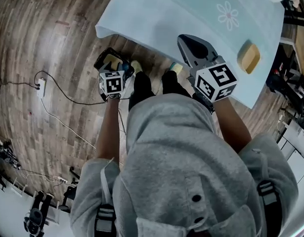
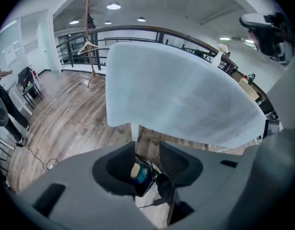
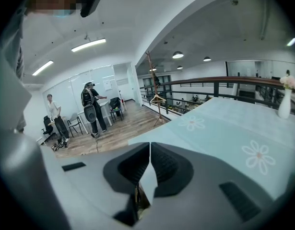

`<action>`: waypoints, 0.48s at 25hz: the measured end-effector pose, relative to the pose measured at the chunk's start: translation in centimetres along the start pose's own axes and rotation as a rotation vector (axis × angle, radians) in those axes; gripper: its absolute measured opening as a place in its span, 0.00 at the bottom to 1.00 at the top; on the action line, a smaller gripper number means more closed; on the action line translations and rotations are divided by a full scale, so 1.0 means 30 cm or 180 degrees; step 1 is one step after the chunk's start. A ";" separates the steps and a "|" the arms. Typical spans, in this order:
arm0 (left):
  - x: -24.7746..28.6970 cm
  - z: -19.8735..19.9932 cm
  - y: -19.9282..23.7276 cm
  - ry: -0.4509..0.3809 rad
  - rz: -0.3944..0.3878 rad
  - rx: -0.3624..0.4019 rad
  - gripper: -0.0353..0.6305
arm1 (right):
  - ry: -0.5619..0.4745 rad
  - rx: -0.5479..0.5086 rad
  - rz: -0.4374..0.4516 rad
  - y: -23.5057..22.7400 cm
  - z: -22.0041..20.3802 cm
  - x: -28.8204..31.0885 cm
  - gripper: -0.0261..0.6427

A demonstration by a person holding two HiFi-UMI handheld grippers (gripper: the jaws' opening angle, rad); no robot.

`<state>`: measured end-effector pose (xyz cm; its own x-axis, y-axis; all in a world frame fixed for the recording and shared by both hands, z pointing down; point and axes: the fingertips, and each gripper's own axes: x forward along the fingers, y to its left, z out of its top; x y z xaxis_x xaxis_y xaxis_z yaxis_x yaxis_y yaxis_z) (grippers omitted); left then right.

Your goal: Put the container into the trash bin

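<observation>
My left gripper (image 1: 114,67) hangs over a black trash bin (image 1: 106,59) that stands on the wooden floor just off the table's corner. In the left gripper view its jaws stand apart, and nothing is between the left gripper (image 2: 147,148) pads. Straight below the gap lies the bin (image 2: 148,185), with a blue and cream container (image 2: 138,173) inside it. My right gripper (image 1: 184,39) is held over the near edge of the light blue tablecloth (image 1: 156,14). In its own view the right gripper (image 3: 150,145) is shut and holds nothing.
A tan sponge-like block (image 1: 249,57) lies on the cloth, and a white vase (image 3: 285,105) stands at its far side. Cables and a power strip (image 1: 41,86) cross the floor at the left. People (image 3: 92,110) stand by desks far off.
</observation>
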<state>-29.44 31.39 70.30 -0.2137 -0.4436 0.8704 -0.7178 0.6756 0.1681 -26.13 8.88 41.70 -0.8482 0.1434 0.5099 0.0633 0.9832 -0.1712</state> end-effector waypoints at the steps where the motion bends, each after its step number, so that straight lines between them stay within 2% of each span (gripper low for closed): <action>1: -0.002 0.022 -0.016 -0.0035 -0.0005 0.0050 0.29 | -0.0023 0.0023 -0.0040 -0.022 -0.006 -0.021 0.08; 4: -0.020 0.097 -0.039 -0.0155 -0.0025 0.0240 0.29 | -0.0135 0.0120 -0.0197 -0.069 -0.026 -0.075 0.08; 12: -0.117 0.371 -0.109 -0.0532 0.0020 0.0549 0.29 | -0.0354 0.0319 -0.0541 -0.215 -0.013 -0.206 0.08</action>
<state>-33.72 24.17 61.53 -0.3150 -0.5407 0.7800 -0.8156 0.5745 0.0690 -21.08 1.71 39.99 -0.8953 -0.0421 0.4434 -0.1333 0.9752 -0.1765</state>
